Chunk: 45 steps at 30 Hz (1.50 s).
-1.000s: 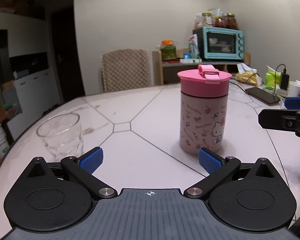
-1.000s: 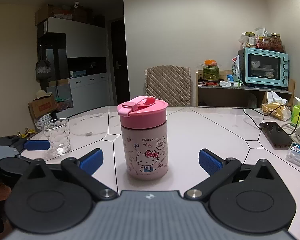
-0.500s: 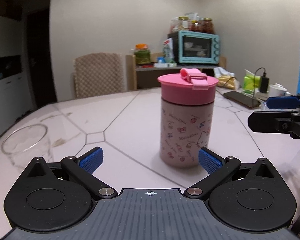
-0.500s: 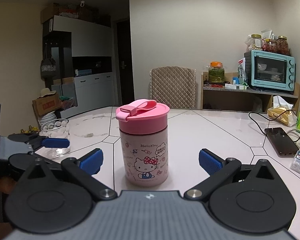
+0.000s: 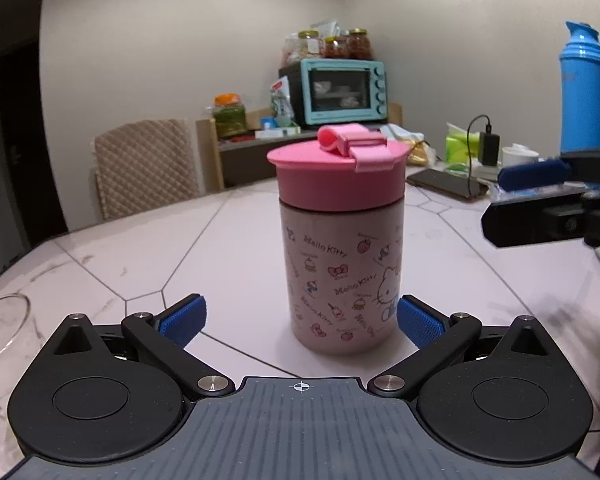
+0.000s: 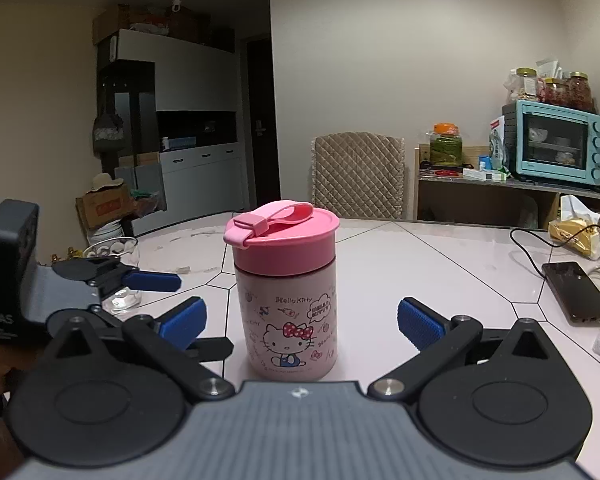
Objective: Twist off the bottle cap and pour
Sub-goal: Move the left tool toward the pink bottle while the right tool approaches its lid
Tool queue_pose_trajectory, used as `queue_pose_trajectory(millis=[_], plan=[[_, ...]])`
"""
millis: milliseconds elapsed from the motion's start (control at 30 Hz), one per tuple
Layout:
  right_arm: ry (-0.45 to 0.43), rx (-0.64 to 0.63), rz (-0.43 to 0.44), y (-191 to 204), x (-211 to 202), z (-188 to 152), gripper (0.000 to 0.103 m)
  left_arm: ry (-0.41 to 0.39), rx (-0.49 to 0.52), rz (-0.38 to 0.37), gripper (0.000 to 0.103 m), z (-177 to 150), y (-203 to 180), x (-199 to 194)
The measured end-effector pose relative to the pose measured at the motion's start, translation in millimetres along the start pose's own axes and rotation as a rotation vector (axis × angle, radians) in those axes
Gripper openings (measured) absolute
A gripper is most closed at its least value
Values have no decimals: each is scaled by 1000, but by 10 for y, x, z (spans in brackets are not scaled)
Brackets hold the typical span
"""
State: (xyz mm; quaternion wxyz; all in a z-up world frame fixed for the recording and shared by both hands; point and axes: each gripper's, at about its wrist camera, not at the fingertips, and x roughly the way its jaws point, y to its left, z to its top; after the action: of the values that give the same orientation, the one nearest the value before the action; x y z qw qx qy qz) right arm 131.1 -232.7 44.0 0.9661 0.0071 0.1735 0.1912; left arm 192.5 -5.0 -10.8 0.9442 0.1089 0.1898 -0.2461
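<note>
- Spreading wide, left gripper [image 5: 302,316] holds nothing; its blue ribbed pads [image 5: 183,318] flank the base of the pink Hello Kitty steel bottle [image 5: 342,276], right pad close to the wall, contact unclear.
- Right gripper [image 6: 302,320] also wide apart and empty, bottle just ahead between the fingers.
- Bottle upright on the white marble-pattern table [image 5: 236,240], pink screw cap with strap [image 5: 336,174] on.
- Clear dimpled drinking glass [image 6: 116,276] left of the bottle, partly hidden behind the left gripper; cut off at frame edge in left wrist view.
- Far: black phone on cable [image 6: 574,296], quilted beige chair back [image 6: 358,174], teal toaster oven [image 6: 554,146].
</note>
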Motion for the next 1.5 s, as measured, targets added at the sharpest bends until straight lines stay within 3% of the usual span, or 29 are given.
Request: queue_pose_trajectory(millis=[400, 533, 1167, 1500], plan=[[-3, -11, -6, -63, 30, 45, 103, 2, 4, -85, 103, -15, 54, 203], [-6, -19, -2, -68, 32, 58, 103, -75, 67, -108, 103, -42, 19, 212], [-21, -58, 40, -103, 186, 188, 103, -4, 66, -224, 103, 62, 79, 506], [-16, -74, 58, -112, 232, 202, 103, -67, 49, -297, 103, 93, 194, 564]])
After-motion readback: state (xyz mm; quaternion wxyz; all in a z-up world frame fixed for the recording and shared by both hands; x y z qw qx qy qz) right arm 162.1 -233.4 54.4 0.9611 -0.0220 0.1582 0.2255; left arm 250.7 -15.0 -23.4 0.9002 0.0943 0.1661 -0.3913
